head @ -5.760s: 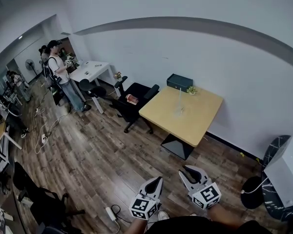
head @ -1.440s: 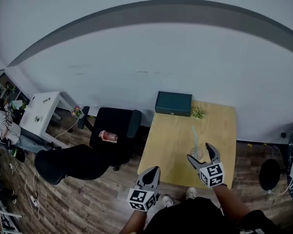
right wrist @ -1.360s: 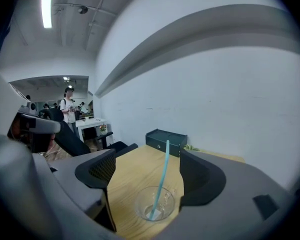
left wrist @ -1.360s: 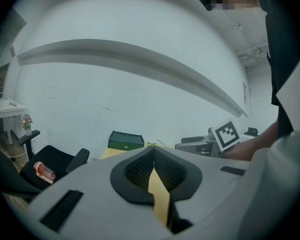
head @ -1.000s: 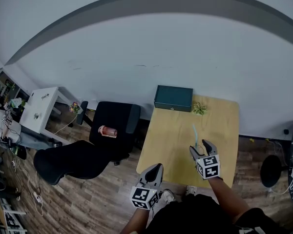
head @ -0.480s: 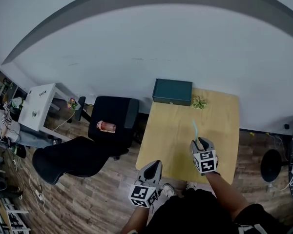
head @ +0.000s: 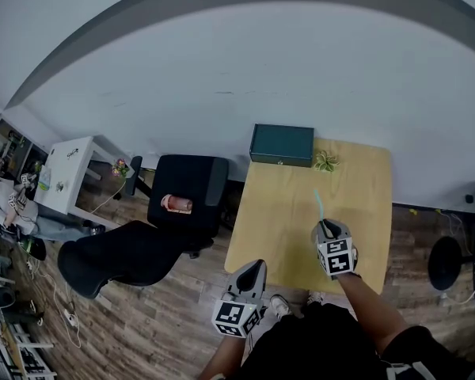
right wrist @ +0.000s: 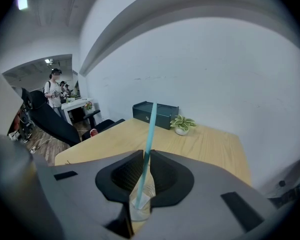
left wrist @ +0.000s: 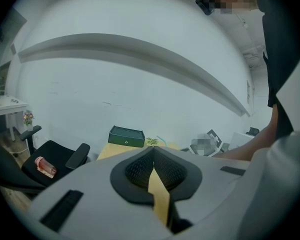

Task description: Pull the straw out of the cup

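A pale blue straw stands in a clear cup on the wooden table. My right gripper hangs just above the cup, its jaws closing, with the straw between them and the tips touching it on both sides. In the head view the straw sticks out beyond the right gripper, which hides the cup. My left gripper is shut and holds nothing, off the table's near left corner; in its own view the left gripper has its tips together.
A dark green box and a small potted plant sit at the table's far edge by the white wall. A black office chair stands left of the table. People stand far off at the left.
My right gripper sank over the cup and its jaws came together round the straw. The left gripper stayed where it was.
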{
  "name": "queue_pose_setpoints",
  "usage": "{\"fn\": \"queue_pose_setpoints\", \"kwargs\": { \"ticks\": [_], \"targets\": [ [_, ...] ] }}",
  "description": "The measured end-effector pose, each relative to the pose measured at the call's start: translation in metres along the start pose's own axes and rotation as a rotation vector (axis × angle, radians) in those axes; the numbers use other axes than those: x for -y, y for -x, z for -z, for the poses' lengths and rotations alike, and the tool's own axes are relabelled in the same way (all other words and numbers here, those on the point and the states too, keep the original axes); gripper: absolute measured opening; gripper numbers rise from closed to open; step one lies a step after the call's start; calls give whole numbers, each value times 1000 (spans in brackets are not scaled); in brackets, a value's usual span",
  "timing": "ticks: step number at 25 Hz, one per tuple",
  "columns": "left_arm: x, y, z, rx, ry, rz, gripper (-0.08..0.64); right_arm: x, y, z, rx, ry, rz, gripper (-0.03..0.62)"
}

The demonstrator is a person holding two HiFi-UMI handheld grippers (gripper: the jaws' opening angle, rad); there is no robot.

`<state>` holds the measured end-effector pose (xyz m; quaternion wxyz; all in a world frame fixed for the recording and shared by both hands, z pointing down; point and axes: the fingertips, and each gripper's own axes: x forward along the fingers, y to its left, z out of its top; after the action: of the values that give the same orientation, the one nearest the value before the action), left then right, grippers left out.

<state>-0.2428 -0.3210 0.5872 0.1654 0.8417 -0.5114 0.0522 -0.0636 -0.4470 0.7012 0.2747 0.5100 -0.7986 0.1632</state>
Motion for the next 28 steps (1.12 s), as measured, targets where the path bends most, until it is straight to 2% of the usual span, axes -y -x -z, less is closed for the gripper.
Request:
{"fn": "queue_pose_setpoints", "kwargs": {
  "ticks": [9,15,20,28],
  "targets": [
    [-2,11,8,-9,16,-10,18,-3,3,-4,12,20,1,51],
    [7,9,9,-8,17,8,18,-1,16,-19,61,31,8,49],
    [7,9,7,-4,10,15,18,-4,36,-45,134,53,3,49],
    [-7,8,-5,11,-6,-35,18,-18,86,-109,322,136,-19,49]
  ]
}}
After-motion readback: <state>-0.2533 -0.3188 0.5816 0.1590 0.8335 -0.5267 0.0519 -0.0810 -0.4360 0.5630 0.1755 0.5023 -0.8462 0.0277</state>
